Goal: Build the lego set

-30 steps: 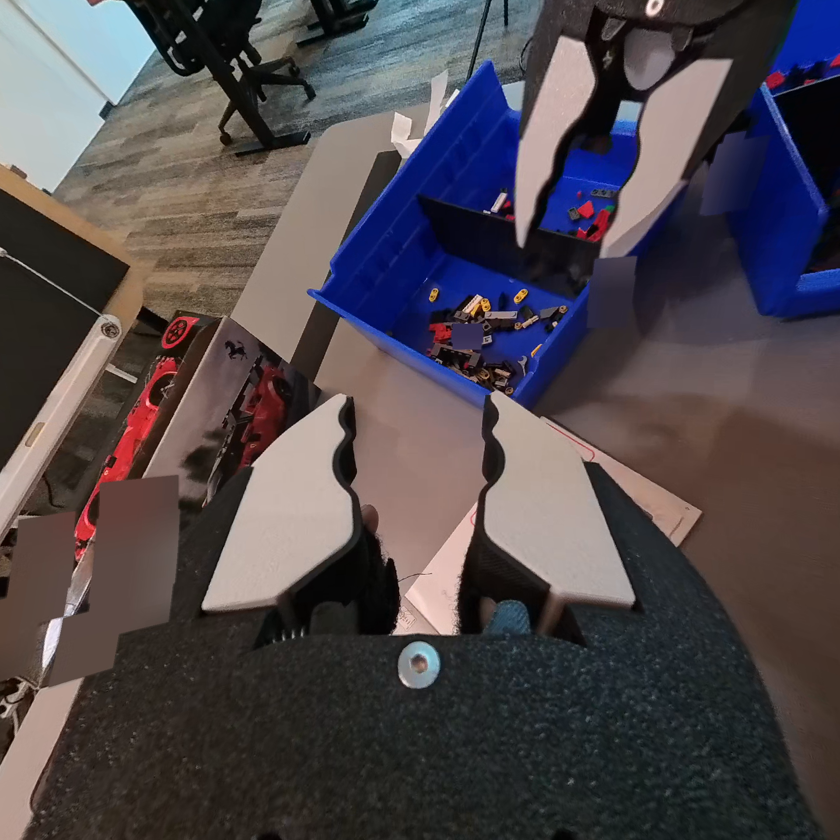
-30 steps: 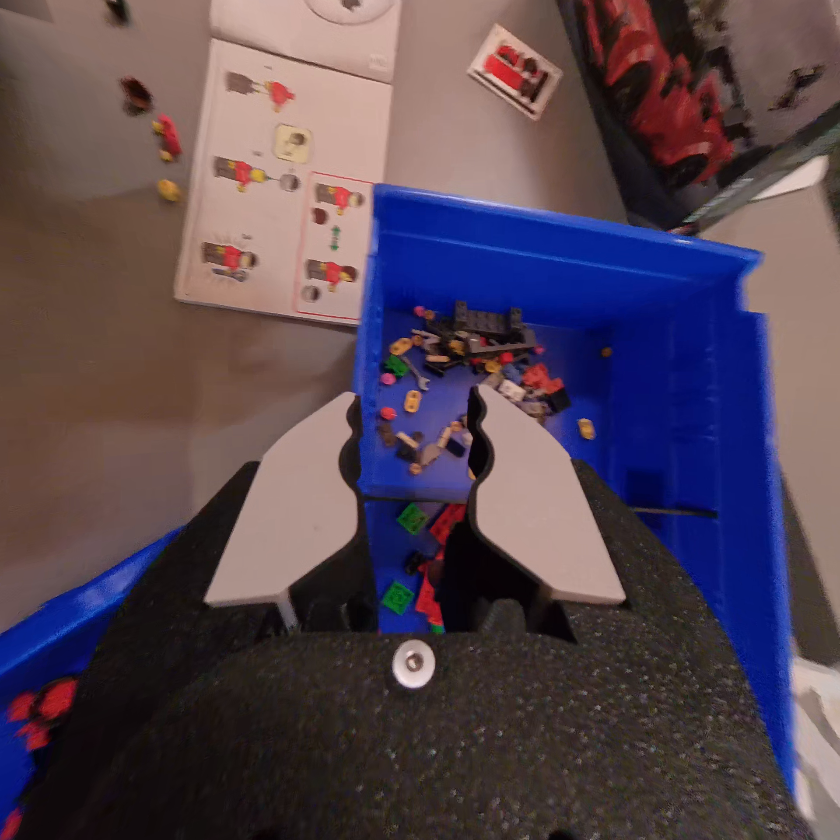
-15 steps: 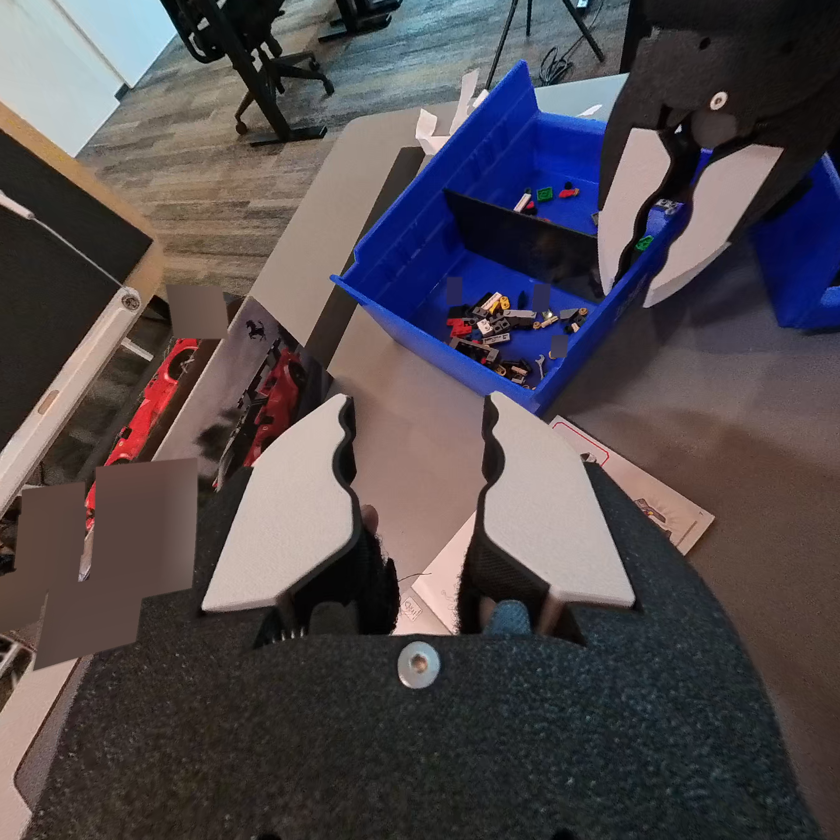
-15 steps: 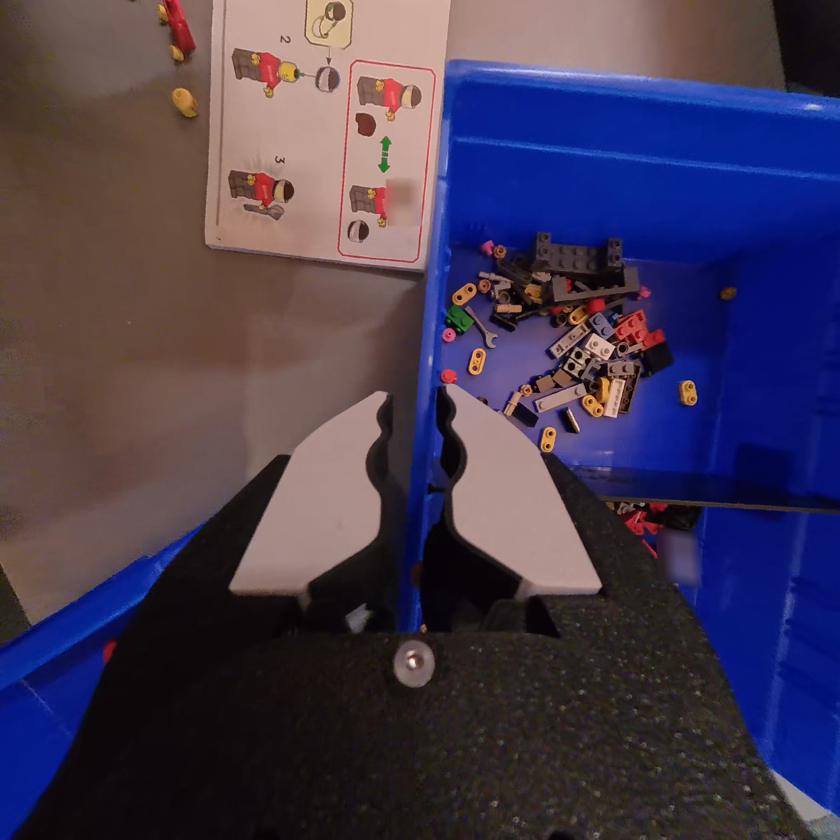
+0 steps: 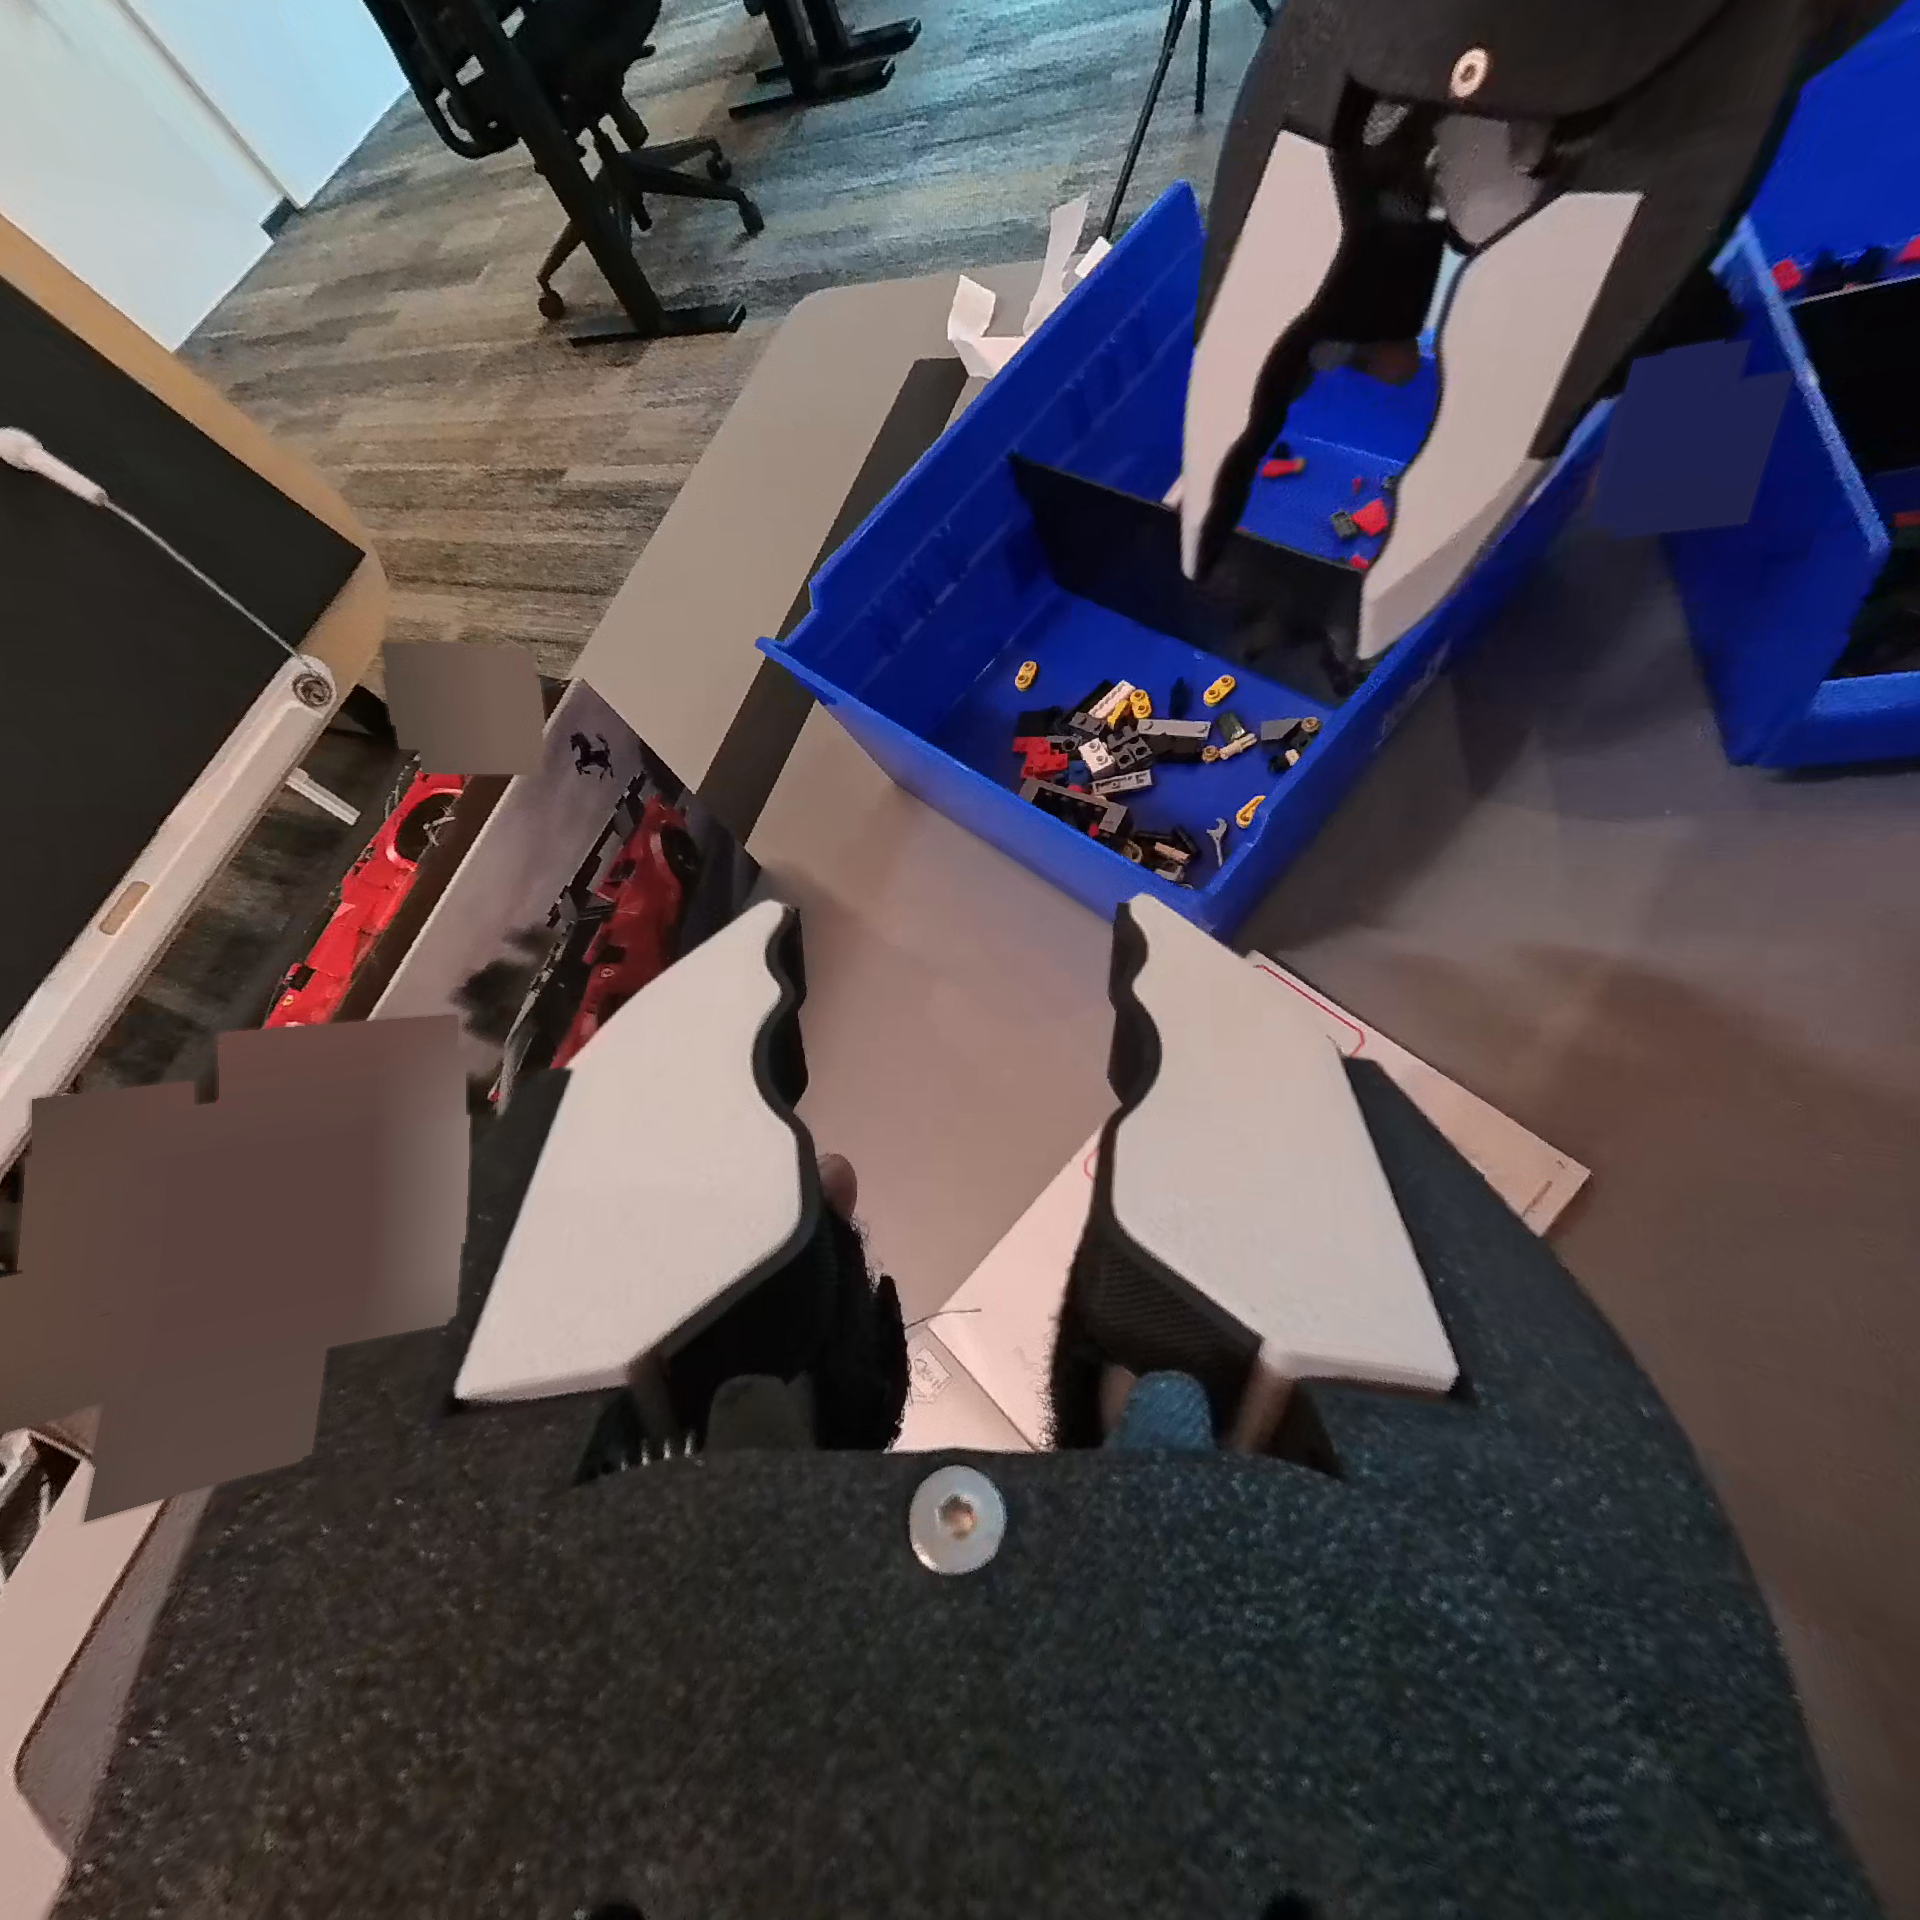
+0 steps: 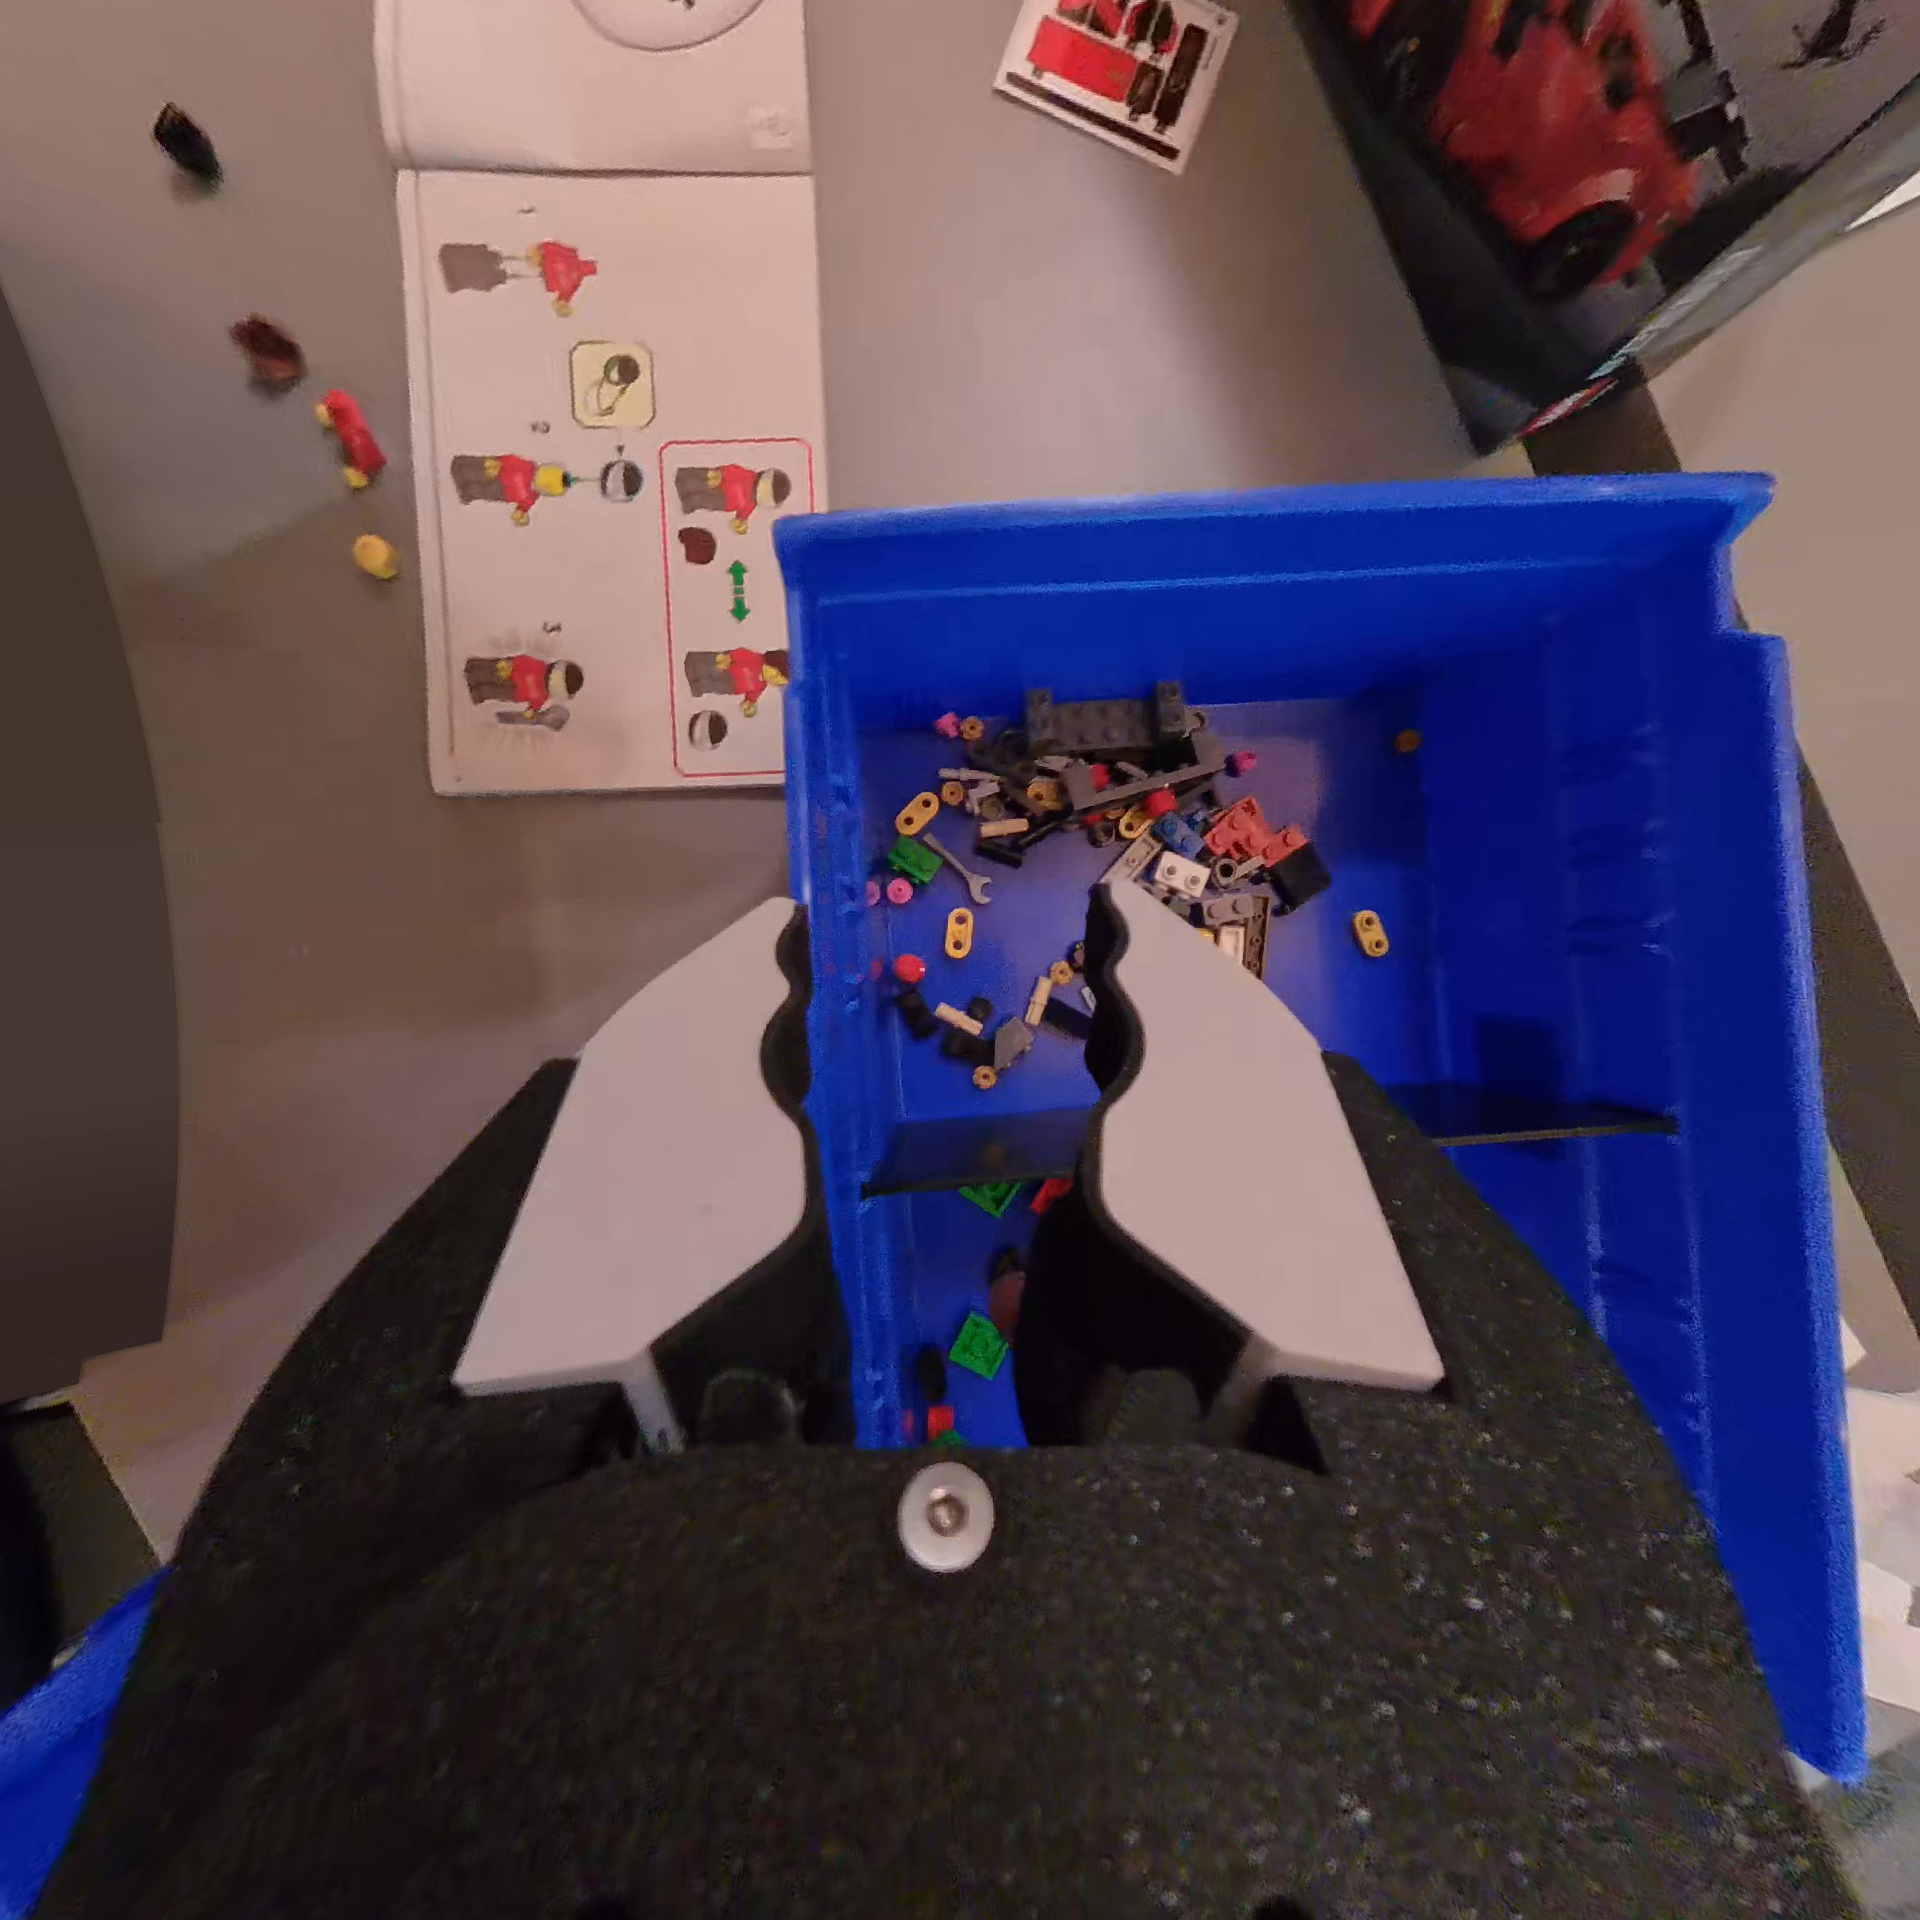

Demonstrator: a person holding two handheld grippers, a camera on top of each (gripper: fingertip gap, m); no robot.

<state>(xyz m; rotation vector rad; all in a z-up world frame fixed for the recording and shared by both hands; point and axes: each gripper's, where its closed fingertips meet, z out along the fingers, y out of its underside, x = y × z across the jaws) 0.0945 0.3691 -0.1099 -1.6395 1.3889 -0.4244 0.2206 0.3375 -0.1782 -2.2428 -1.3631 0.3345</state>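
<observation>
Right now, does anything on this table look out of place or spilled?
Yes. A few small toy pieces lie loose on the grey table, left of the instruction sheet, outside the blue bin holding the rest.

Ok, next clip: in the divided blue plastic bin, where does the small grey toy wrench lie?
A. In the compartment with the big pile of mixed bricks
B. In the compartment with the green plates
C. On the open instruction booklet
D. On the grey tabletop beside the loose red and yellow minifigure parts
A: the small grey toy wrench lies on the floor of the divided blue plastic bin, at the edge of the pile of mixed bricks, on the far side of the dark divider from the green plates.
</observation>
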